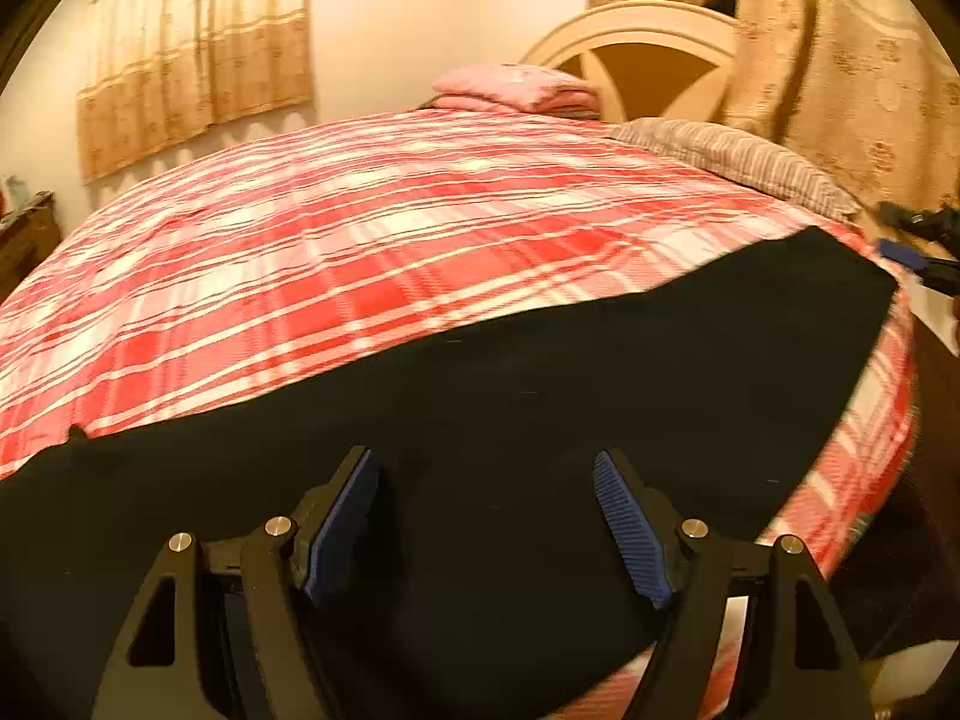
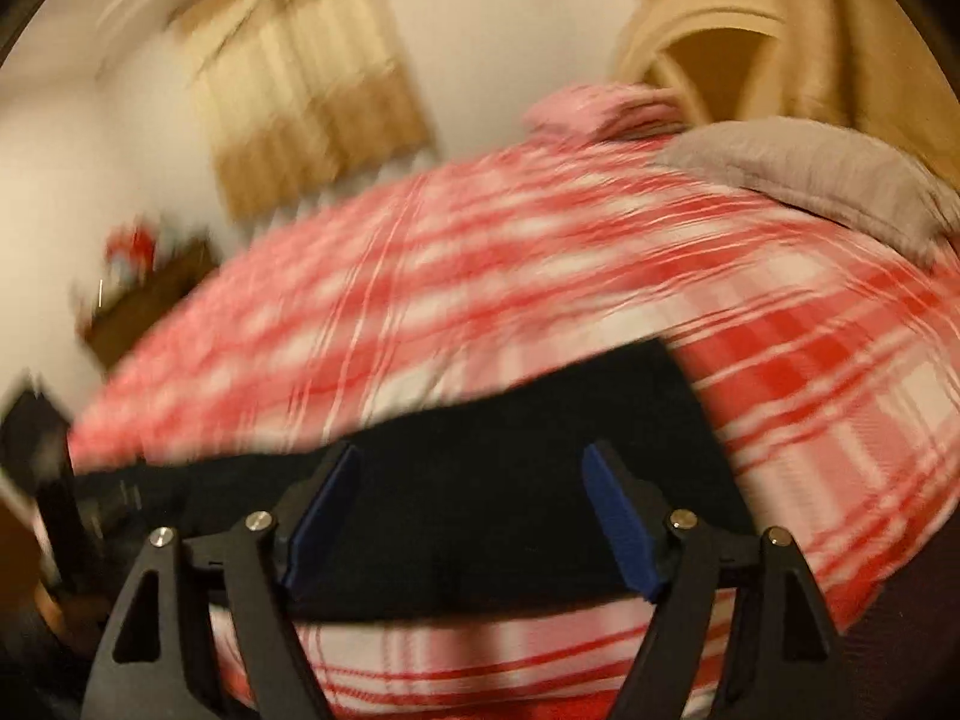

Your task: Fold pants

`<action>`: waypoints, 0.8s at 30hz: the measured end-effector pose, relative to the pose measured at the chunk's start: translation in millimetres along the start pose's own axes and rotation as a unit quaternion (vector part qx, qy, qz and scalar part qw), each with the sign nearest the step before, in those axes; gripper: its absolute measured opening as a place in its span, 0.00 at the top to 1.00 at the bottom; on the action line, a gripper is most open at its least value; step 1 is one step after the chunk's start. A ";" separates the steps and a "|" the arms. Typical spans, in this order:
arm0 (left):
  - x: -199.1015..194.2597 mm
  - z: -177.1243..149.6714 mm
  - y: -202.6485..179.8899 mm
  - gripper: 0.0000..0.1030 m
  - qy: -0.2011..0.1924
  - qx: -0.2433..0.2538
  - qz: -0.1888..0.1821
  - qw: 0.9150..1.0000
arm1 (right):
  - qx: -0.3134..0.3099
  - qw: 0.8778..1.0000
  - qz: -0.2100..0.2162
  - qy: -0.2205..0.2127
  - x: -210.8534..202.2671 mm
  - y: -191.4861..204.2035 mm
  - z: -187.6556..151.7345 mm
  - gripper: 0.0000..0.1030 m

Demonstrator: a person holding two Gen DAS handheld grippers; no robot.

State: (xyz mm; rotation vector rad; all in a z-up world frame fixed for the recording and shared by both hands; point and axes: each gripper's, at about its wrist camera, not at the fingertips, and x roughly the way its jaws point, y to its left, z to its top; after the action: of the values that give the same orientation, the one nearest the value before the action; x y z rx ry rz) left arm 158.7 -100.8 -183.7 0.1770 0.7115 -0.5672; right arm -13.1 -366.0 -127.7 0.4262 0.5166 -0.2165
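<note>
Black pants (image 1: 540, 372) lie flat along the near edge of a bed with a red and white plaid cover (image 1: 372, 228). My left gripper (image 1: 486, 468) is open just above the pants, its blue pads spread wide and empty. In the right wrist view, which is motion-blurred, the pants (image 2: 510, 450) end near the middle right of the bed. My right gripper (image 2: 471, 462) is open above that end, holding nothing. The right gripper also shows at the far right edge of the left wrist view (image 1: 912, 240).
A folded pink blanket (image 1: 516, 90) and a grey striped pillow (image 1: 738, 162) lie at the head of the bed by a cream headboard (image 1: 648, 30). Beige curtains (image 1: 198, 54) hang on the far wall. A dark wooden dresser (image 1: 24, 240) stands at the left.
</note>
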 end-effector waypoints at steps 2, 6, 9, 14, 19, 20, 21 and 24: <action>3.3 -0.5 9.4 0.26 0.004 -0.016 0.005 1.000 | 0.048 0.999 -0.014 -0.020 -14.3 -27.0 7.8 0.31; 3.0 -1.3 14.5 0.26 0.003 -0.032 0.004 0.999 | 0.131 0.991 -0.019 -0.008 -21.2 -74.4 10.9 0.44; 2.5 -1.7 12.3 0.26 0.004 -0.028 0.008 1.000 | 0.165 0.986 0.006 0.006 -17.0 -89.3 9.6 0.48; 2.2 -3.8 14.6 0.26 0.005 -0.030 0.006 1.000 | 0.139 0.989 0.006 0.042 -7.2 -78.5 9.6 0.56; 3.6 -6.0 17.0 0.26 0.003 -0.034 0.006 0.999 | 0.144 0.988 -0.002 0.064 0.4 -80.7 2.0 0.61; 3.9 -6.5 16.1 0.26 0.002 -0.032 0.009 0.999 | 0.144 0.988 0.000 0.062 2.2 -81.4 0.6 0.62; 4.2 -7.2 14.9 0.26 0.000 -0.029 0.011 1.000 | 0.145 0.988 0.002 0.060 4.0 -83.3 -1.3 0.65; 3.4 -8.1 13.6 0.25 -0.001 -0.027 0.013 1.000 | 0.153 0.987 0.015 0.055 6.0 -91.3 -5.3 0.72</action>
State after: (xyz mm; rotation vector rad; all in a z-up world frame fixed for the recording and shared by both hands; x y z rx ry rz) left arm 163.6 -88.2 -192.5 0.1352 0.7202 -0.5233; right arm -38.1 -445.5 -165.8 0.7487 0.5868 -0.2462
